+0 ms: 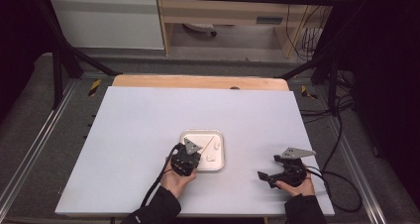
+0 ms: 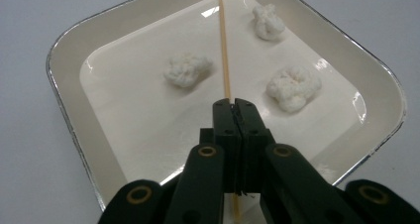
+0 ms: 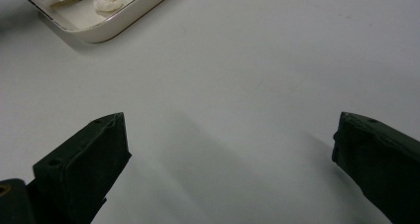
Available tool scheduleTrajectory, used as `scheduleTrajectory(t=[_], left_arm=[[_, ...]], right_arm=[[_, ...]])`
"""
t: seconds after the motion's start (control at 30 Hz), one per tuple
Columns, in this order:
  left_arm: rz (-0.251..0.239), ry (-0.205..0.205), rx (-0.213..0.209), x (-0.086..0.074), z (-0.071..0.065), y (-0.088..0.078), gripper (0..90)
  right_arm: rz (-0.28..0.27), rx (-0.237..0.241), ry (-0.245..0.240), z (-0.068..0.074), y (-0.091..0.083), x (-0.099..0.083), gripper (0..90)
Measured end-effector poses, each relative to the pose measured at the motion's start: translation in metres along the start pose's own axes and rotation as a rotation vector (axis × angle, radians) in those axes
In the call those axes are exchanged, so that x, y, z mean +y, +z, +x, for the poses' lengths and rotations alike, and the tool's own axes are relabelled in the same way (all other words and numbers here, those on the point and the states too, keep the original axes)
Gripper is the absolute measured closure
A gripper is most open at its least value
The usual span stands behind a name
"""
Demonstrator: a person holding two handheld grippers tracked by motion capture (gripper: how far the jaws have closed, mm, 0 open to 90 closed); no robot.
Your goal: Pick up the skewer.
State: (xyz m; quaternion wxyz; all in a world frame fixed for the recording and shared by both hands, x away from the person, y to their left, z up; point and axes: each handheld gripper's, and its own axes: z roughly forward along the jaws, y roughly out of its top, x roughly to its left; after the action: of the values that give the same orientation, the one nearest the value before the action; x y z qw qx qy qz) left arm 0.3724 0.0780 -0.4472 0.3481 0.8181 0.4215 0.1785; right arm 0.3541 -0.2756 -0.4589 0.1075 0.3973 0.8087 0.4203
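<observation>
A white square tray [image 2: 64, 60] sits on the table with three white fluffy lumps in it: one left of centre [image 2: 187, 70], one to the right [image 2: 293, 87] and one at the far corner [image 2: 268, 22]. A thin wooden skewer [image 2: 224, 50] lies across the tray's floor. My left gripper [image 2: 234, 105] reaches into the tray, shut on the near part of the skewer. In the high view the left gripper [image 1: 190, 152] hangs over the tray's [image 1: 220, 135] left half. My right gripper [image 3: 230, 130] is open with nothing between its fingers, low over bare table right of the tray [image 3: 109, 28].
The white tabletop [image 1: 148, 120] spreads wide around the tray. The right gripper [image 1: 265, 177] is near the front right edge, pointing left toward the tray. Black frame posts and cables stand beyond the table's edges.
</observation>
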Motion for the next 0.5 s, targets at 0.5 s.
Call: scheduleTrajectory(t=[0.5], left_arm=[[-0.094,-0.001,-0.047,0.003,0.009,-0.023,88.8]], right_arm=[[-0.002,0.0,0.005,0.0,0.0,0.0,1.5]])
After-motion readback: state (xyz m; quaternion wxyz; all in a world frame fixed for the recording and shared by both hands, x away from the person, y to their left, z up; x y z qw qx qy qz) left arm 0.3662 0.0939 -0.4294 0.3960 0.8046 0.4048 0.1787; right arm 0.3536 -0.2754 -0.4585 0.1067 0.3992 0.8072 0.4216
